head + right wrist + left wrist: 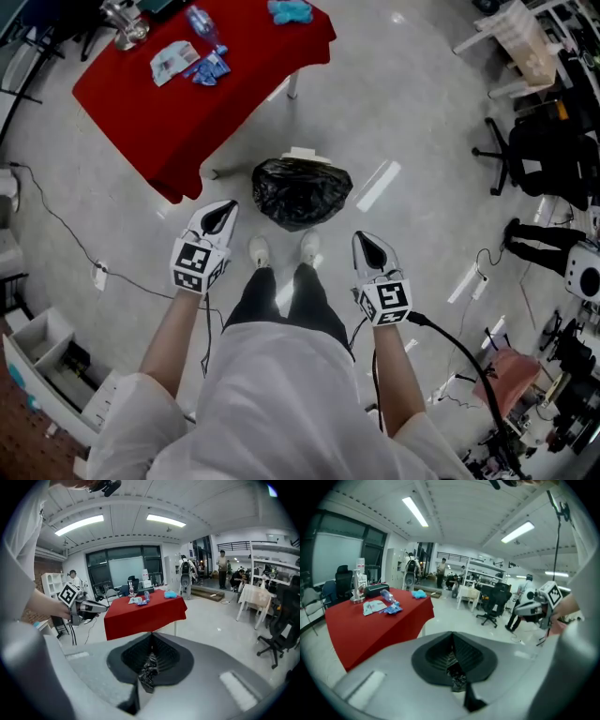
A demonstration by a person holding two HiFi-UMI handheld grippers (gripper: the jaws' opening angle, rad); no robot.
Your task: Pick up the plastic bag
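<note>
Floor (412, 112), whole plastic bag (301, 193): head view

Arms reached forward-down, mid-frame. Left gripper (220, 217) jaws closed on black scrap (458, 680); right gripper (373, 249) same, black scrap (149, 670).

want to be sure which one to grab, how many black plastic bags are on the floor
1. The black plastic bag lies on the floor just ahead of the person's shoes, near the red table. The table could hide another underneath.
</note>
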